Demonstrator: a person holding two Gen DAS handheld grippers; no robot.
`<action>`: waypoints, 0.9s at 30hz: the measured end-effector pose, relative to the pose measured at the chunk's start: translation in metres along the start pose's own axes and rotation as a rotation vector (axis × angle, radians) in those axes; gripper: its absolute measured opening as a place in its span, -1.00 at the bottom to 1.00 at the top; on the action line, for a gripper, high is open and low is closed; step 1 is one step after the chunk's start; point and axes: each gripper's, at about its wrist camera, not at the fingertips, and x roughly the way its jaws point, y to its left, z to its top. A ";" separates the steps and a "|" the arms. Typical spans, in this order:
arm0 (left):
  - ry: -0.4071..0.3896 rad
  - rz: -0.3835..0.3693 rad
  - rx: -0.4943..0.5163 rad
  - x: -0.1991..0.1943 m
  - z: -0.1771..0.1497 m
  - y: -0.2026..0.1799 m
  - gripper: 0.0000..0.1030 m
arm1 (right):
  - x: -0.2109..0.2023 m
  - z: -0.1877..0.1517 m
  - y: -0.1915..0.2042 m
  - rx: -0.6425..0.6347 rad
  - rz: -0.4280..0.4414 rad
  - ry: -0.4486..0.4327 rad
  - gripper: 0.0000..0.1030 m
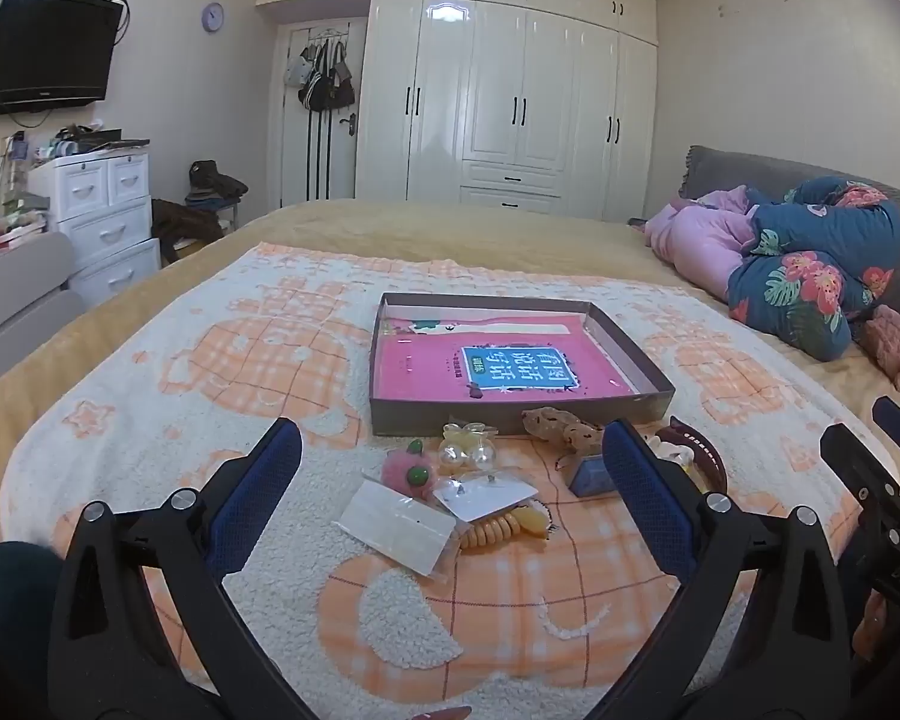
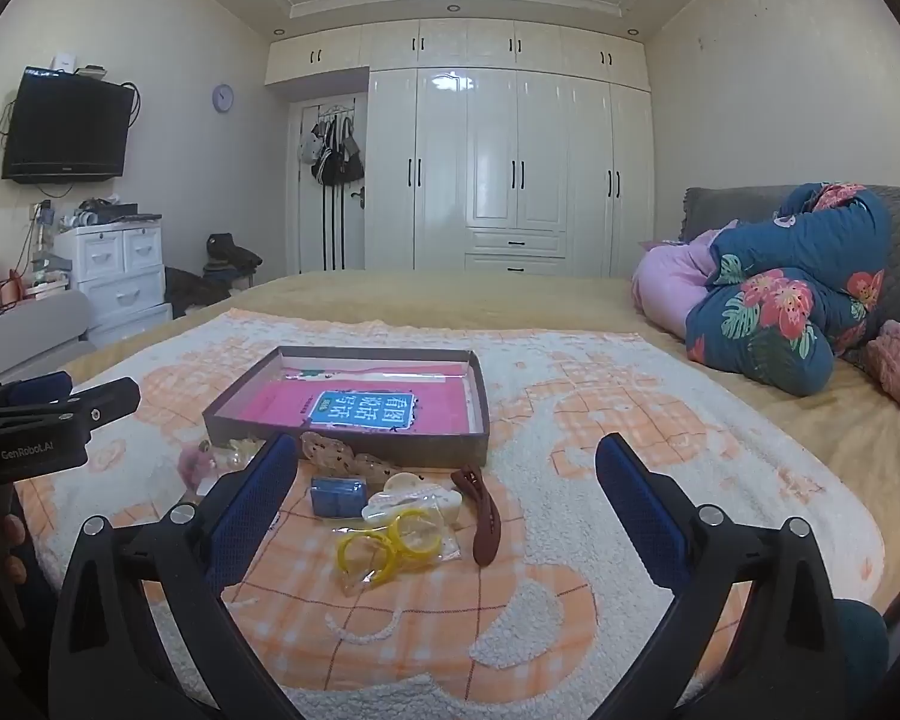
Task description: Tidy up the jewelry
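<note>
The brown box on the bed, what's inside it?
Inside the brown box lies a pink book with a blue label, flat on the bottom. No jewelry shows in there. Whatever is under the book is hidden.

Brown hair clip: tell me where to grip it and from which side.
Take the brown hair clip across its narrow middle with the open right gripper, coming from above. It lies flat on the blanket, long and slim, running away from the camera, with bare cloth on its right; the bagged yellow rings crowd its left.

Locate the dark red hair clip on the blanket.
In the right wrist view, the dark red hair clip lies right of the yellow rings, just before the shallow box's near right corner.
</note>
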 end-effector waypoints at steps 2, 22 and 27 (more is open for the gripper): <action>-0.001 0.004 0.003 0.000 0.000 0.000 0.79 | 0.000 0.000 0.001 -0.006 -0.005 -0.002 0.88; -0.002 0.006 0.008 -0.003 0.001 -0.003 0.79 | 0.000 -0.001 0.003 -0.011 0.003 -0.005 0.88; -0.004 0.007 0.009 -0.002 0.003 -0.003 0.79 | 0.000 0.000 0.004 -0.013 -0.001 0.001 0.88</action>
